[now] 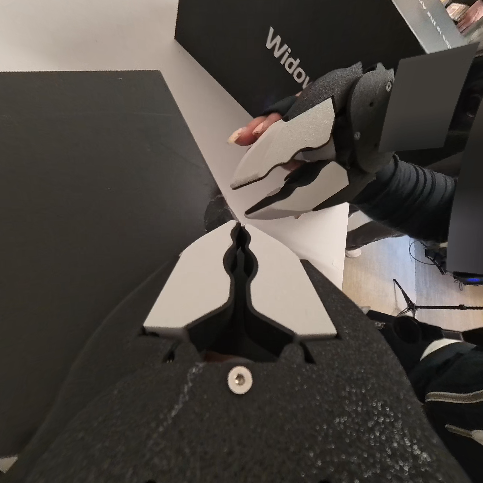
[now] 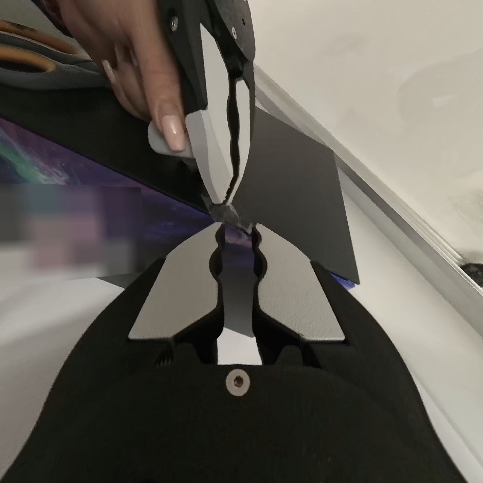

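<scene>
A flat black box (image 1: 91,183) lies on the white table (image 1: 300,235); in the right wrist view its black top (image 2: 287,196) and a purple printed side show. My left gripper (image 1: 239,225) is shut at the box's near corner and pinches a crumpled bit of clear film (image 2: 226,213) there. It reaches down from above in the right wrist view (image 2: 226,201). My right gripper (image 2: 239,226) is open by a narrow gap, with its tips on either side of the same film. In the left wrist view (image 1: 240,200) it sits just above the left gripper's tips.
A tall black box with pale lettering (image 1: 287,52) stands at the back of the table. The table's edge (image 1: 345,248) is close on the right, with floor, cables and a tripod (image 1: 407,305) beyond. A pale wall (image 2: 366,78) runs behind the box.
</scene>
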`<action>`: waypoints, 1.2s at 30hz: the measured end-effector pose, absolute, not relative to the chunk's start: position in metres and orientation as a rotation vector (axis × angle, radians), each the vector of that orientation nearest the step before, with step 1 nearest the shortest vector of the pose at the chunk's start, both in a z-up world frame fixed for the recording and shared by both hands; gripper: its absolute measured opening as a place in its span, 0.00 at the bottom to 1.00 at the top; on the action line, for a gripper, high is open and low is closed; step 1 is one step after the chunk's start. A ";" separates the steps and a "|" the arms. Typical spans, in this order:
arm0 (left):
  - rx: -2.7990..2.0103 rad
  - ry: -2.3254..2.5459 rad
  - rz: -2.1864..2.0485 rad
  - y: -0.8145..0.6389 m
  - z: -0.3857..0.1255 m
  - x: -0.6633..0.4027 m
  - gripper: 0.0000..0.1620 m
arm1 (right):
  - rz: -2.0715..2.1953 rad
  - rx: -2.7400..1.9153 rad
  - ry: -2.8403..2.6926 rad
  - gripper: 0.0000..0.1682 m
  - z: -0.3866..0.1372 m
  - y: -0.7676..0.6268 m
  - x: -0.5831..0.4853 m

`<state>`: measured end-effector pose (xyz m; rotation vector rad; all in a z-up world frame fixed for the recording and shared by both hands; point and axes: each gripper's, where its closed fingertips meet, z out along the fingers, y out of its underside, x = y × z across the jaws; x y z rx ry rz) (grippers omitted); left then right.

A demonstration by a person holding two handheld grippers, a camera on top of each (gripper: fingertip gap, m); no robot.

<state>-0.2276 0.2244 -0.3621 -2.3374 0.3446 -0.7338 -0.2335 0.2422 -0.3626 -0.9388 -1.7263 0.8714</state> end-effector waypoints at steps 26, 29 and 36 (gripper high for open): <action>-2.368 0.431 -0.859 0.244 -0.357 -0.233 0.00 | 0.949 -1.043 -1.773 0.13 -0.372 0.245 -0.230; -2.384 0.487 -0.858 0.248 -0.358 -0.234 0.00 | 0.976 -1.068 -1.746 0.14 -0.370 0.248 -0.230; -2.408 0.647 -0.820 0.258 -0.361 -0.231 0.00 | 0.982 -1.114 -1.678 0.14 -0.368 0.250 -0.230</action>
